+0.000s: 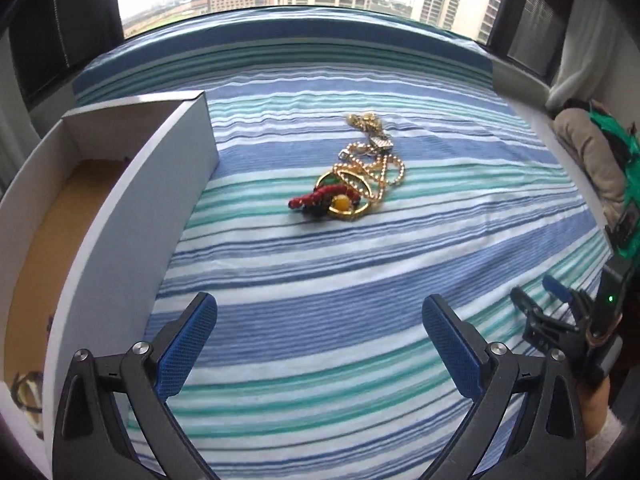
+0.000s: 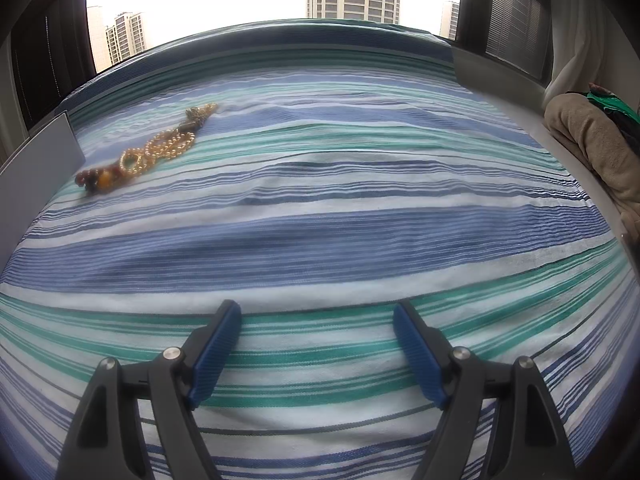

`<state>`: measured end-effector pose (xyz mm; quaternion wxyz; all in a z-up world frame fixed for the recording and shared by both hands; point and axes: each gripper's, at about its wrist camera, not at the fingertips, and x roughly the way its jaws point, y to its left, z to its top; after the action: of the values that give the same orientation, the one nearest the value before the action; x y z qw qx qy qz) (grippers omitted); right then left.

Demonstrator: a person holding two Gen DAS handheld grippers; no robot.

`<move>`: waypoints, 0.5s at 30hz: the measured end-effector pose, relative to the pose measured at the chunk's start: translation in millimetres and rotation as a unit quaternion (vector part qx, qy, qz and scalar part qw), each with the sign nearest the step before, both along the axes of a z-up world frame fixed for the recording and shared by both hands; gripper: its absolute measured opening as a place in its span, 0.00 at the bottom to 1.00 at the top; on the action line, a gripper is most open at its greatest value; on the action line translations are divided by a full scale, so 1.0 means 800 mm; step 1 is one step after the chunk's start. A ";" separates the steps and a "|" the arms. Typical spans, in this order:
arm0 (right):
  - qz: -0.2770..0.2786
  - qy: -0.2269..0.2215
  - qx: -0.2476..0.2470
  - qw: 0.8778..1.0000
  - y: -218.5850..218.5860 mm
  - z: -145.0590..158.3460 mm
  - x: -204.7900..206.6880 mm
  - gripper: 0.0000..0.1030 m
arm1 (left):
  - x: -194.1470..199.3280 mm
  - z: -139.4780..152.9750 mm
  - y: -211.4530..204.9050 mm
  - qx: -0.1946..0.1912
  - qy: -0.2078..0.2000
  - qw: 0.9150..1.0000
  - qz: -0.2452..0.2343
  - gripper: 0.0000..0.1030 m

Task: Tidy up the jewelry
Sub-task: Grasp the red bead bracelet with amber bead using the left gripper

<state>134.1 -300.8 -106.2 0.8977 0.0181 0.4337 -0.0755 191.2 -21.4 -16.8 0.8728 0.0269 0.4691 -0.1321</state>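
A tangled pile of jewelry (image 1: 354, 174) lies on the striped bedspread: gold bead chains, a gold ring-shaped piece, a red beaded strand and an amber bead. It also shows in the right wrist view (image 2: 148, 152) at the far left. A white open box (image 1: 116, 200) with a brown bottom stands left of the pile. My left gripper (image 1: 320, 316) is open and empty, well short of the pile. My right gripper (image 2: 318, 320) is open and empty, low over the bedspread; it also shows in the left wrist view (image 1: 548, 300) at the right.
The blue, teal and white striped bedspread (image 2: 340, 220) covers the whole surface. A beige and green bundle of cloth (image 2: 592, 140) lies on the right ledge. A window with tall buildings is behind. Something dark lies in the box's near corner (image 1: 28, 396).
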 end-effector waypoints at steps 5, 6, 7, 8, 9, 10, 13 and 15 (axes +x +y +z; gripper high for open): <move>0.000 0.000 0.000 1.000 0.000 0.000 0.000 0.78 | 0.088 -0.042 -0.045 0.052 -0.017 0.997 -0.060 0.98; 0.000 0.000 0.000 1.000 0.000 0.000 0.000 0.78 | 0.102 -0.052 -0.050 0.065 -0.022 0.996 -0.059 0.96; 0.000 0.000 0.000 1.000 0.000 0.000 0.000 0.78 | 0.114 -0.061 -0.054 0.075 -0.023 0.995 -0.058 0.91; 0.000 0.000 0.000 1.000 0.000 0.000 0.000 0.78 | 0.124 -0.070 -0.056 0.080 -0.019 0.995 -0.059 0.85; 0.000 0.000 0.000 1.000 0.000 0.000 0.000 0.78 | 0.133 -0.079 -0.058 0.079 -0.013 0.995 -0.065 0.82; 0.000 0.000 0.001 1.000 0.000 0.000 0.000 0.78 | 0.138 -0.085 -0.059 0.076 -0.004 0.994 -0.074 0.69; 0.000 0.000 0.001 1.000 0.000 0.000 0.000 0.78 | 0.136 -0.083 -0.051 0.039 0.009 0.996 -0.085 0.23; 0.000 0.000 0.001 1.000 0.001 0.000 0.000 0.78 | 0.124 -0.069 -0.040 0.019 0.011 0.997 -0.079 0.13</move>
<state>134.2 -300.3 -105.9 0.8977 0.0190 0.4337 -0.0751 290.6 -53.7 -72.3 0.8538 0.0790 0.4772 -0.1922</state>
